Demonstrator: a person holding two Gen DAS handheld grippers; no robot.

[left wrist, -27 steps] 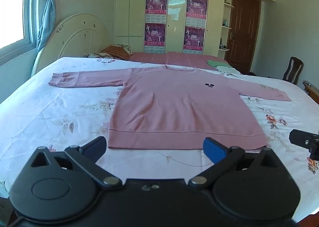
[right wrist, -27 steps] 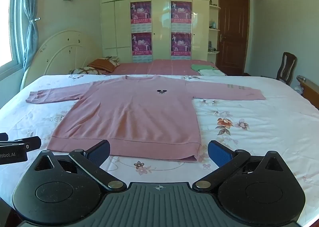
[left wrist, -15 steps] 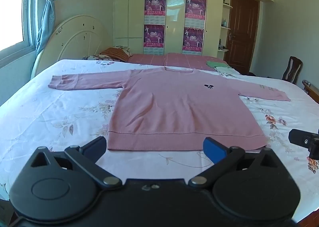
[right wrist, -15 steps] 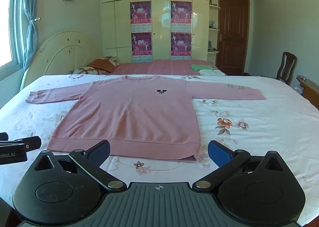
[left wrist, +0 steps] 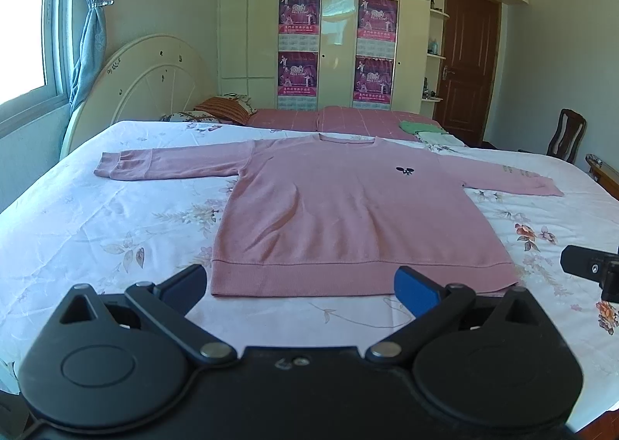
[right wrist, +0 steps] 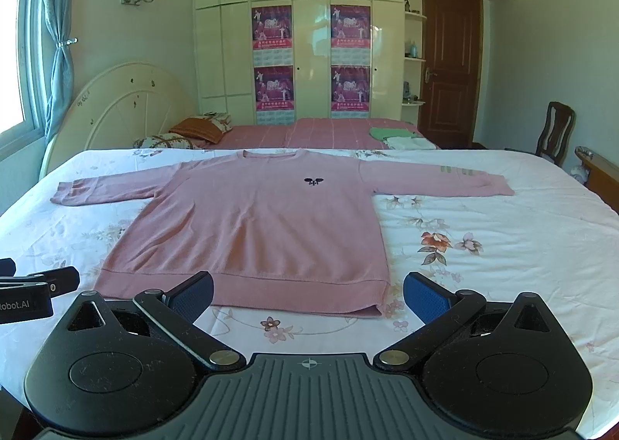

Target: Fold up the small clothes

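Note:
A pink long-sleeved sweater (left wrist: 348, 215) lies flat on the bed, front up, both sleeves spread out sideways, hem nearest me. It also shows in the right wrist view (right wrist: 263, 223). My left gripper (left wrist: 300, 285) is open and empty, held above the bed just short of the hem. My right gripper (right wrist: 307, 293) is open and empty, also just short of the hem, towards its right corner. Neither touches the cloth.
The bed has a white floral sheet (left wrist: 96, 223) and a round cream headboard (left wrist: 147, 88) at the left. Folded green and white clothes (right wrist: 398, 136) lie on a pink cover beyond. A wooden chair (right wrist: 553, 134) and the bed's wooden edge stand at the right.
The left gripper has risen and tilted slightly, so the sweater sits a bit lower in its view. The right gripper has hardly moved. Both stay open.

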